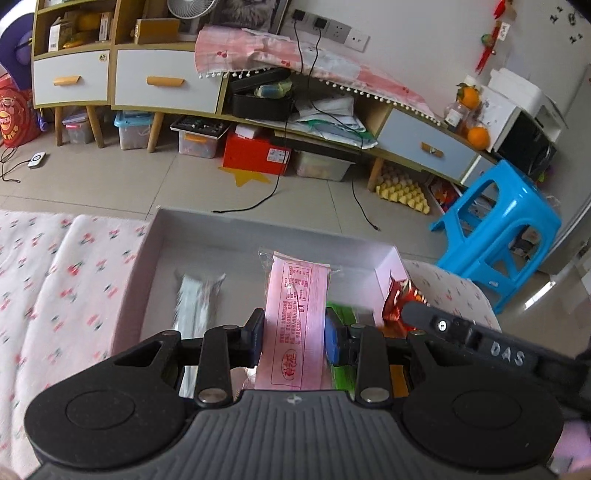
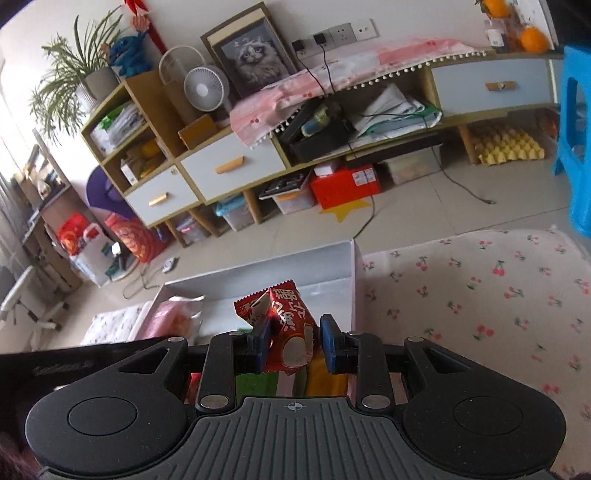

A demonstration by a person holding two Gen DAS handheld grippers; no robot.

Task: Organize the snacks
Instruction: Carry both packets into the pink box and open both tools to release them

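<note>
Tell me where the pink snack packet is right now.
In the left wrist view the pink snack packet is clamped upright in the left gripper, above the white box, right of the silver packet.

You face a white wall (image 2: 406, 14) with sockets (image 1: 334, 29) and a beige tiled floor (image 1: 110, 177). A long low cabinet (image 2: 236, 166) with pale drawers runs along the far wall, storage bins under it. A blue plastic stool (image 1: 498, 232) sits at right, a potted plant (image 2: 70, 81) far left. Daylight comes from the left.
</note>
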